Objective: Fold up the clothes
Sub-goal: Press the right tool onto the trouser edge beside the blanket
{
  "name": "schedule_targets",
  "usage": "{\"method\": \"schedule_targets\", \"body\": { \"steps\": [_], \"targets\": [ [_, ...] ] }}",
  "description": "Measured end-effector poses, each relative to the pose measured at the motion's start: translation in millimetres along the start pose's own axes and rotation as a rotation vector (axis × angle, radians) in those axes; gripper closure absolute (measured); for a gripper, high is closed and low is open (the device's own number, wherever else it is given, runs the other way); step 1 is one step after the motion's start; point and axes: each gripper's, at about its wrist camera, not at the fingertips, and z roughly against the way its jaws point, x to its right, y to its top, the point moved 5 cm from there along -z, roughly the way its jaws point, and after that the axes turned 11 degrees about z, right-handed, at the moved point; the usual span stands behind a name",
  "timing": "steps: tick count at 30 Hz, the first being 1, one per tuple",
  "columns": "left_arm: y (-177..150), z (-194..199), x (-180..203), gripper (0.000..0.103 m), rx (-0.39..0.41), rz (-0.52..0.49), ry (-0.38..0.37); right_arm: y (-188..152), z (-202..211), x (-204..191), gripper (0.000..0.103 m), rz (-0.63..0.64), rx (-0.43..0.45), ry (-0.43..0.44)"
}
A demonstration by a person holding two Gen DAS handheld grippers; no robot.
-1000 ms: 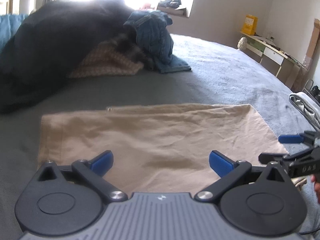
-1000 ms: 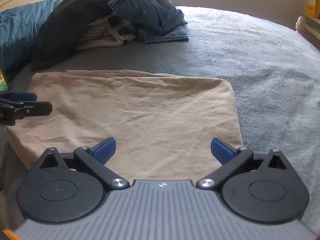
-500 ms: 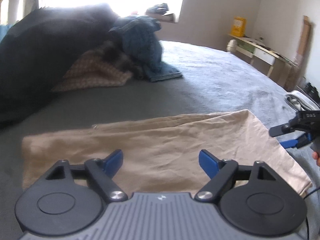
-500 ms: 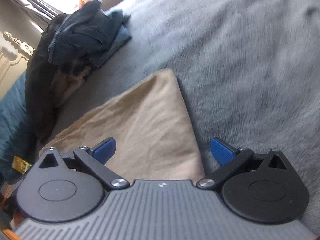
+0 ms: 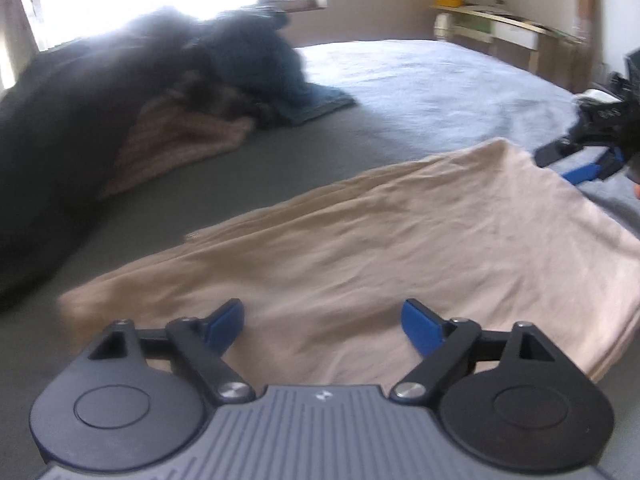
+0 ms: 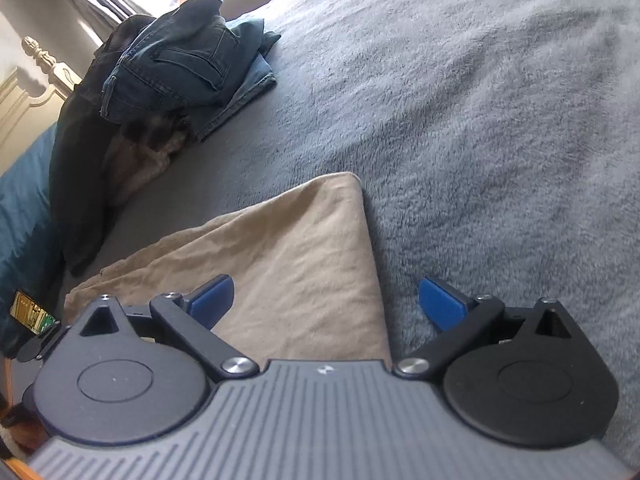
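I am hovering both spread, empty grippers (left [image 5: 323, 320], right [image 6: 325, 300]) over the tan garment [image 5: 400, 248], aiming squarely at its lower-frame edges.

You face a matt, lightly creased beige cotton-like garment [image 5: 400, 240] on a fuzzy grey fleece blanket [image 6: 500, 120]. Your grippers' fingers are matt black plastic with smooth blue pads [image 6: 440, 302] and shiny metal pivot screws [image 6: 410, 367]. At the blanket's far edge lies coarse blue denim jeans [image 6: 176, 64].
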Motion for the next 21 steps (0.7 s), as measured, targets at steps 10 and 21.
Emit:
{"method": "schedule_targets", "body": {
  "steps": [10,21],
  "targets": [
    [-7.7,-3.5,-0.3,0.001,-0.014,0.033,0.077,-0.5,1.8,1.7,0.001,0.013,0.017,-0.013],
    [-11.1,-6.5,-5.9,0.0,-0.016,0.041,0.054,10.0,-6.1,26.6,0.001,-0.081,0.079,0.062]
  ]
}}
